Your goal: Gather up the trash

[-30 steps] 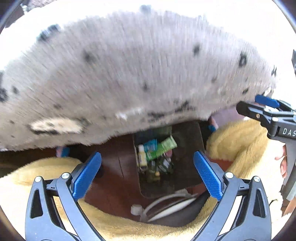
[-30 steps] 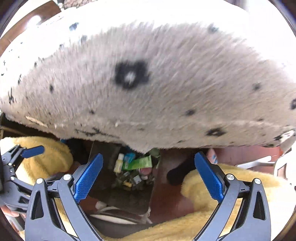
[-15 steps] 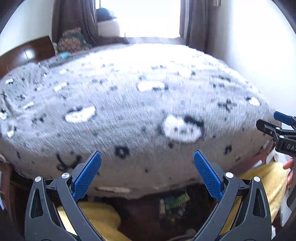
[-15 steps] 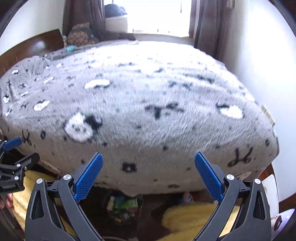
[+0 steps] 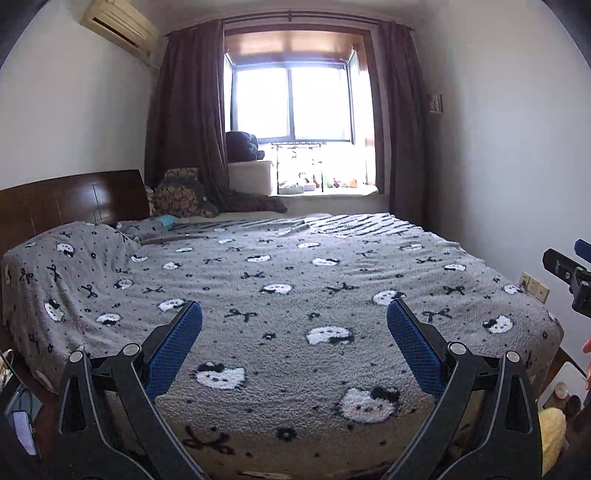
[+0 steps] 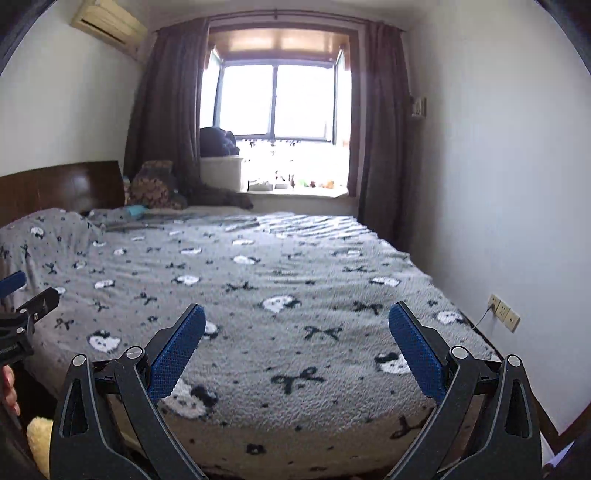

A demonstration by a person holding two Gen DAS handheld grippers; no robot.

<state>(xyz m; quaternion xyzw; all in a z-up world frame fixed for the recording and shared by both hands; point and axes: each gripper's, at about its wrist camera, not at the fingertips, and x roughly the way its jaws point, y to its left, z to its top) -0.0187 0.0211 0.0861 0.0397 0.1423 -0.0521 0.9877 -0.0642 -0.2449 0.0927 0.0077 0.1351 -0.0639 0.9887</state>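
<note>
Trash out of sight now — views swung up from floor clutter to bed; probably below bed edge. Left gripper, right gripper both spread, empty. Search restarts.

A bed is covered by a grey cat-patterned blanket. Dark curtains are hung beside a bright window; an air conditioner is mounted high.

bed fills the room ahead | wall close on its right | headboard left
</note>
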